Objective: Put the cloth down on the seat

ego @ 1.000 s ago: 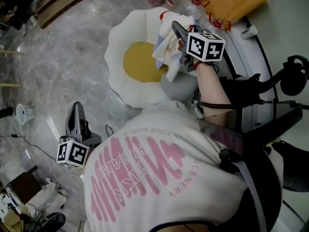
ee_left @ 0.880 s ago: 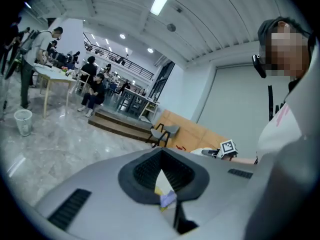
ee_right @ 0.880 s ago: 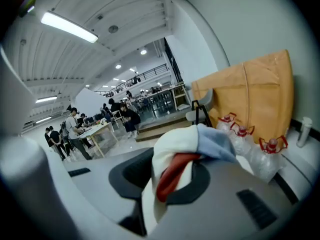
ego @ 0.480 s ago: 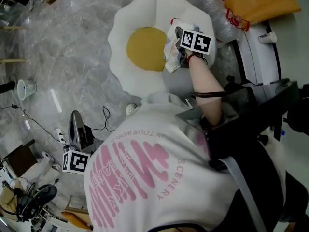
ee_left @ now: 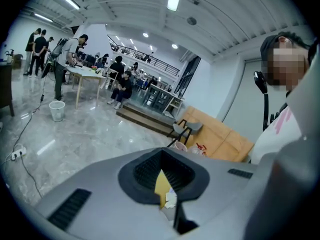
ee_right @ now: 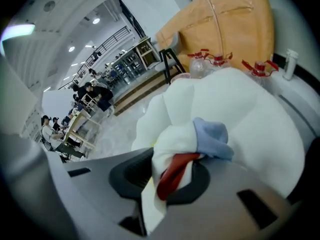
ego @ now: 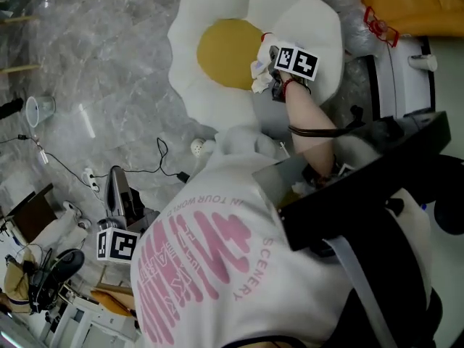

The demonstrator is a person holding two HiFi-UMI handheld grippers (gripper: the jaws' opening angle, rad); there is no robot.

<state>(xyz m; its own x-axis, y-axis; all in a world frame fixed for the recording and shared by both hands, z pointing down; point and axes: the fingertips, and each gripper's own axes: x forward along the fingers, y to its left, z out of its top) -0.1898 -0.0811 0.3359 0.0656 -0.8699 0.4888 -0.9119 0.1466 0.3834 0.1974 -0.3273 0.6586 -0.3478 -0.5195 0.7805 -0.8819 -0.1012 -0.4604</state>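
Note:
The seat is a fried-egg cushion (ego: 217, 107), white with a yellow centre, lying on the marble floor; in the right gripper view the cushion (ee_right: 245, 104) fills the middle. My right gripper (ego: 265, 65) is shut on a bunched white cloth (ego: 258, 71) with blue and red parts, low over the cushion's right side beside the yolk. The cloth (ee_right: 182, 134) bulges out between the jaws of the right gripper (ee_right: 172, 176). My left gripper (ego: 114, 185) hangs far down-left by the person's side, shut and holding nothing; from the left gripper (ee_left: 167, 191) the cushion shows only through a slit.
An orange bag (ego: 424, 2) and red-capped bottles (ego: 371, 22) lie beyond the cushion. A black frame (ego: 406, 147) stands at the right. A cup (ego: 35, 110), cables (ego: 163, 158) and clutter lie at the left. Distant people sit round a table (ee_left: 95, 74).
My right gripper has come down with the cloth from above the cushion to just over its surface by the yolk. The left gripper has shifted a little and tilted.

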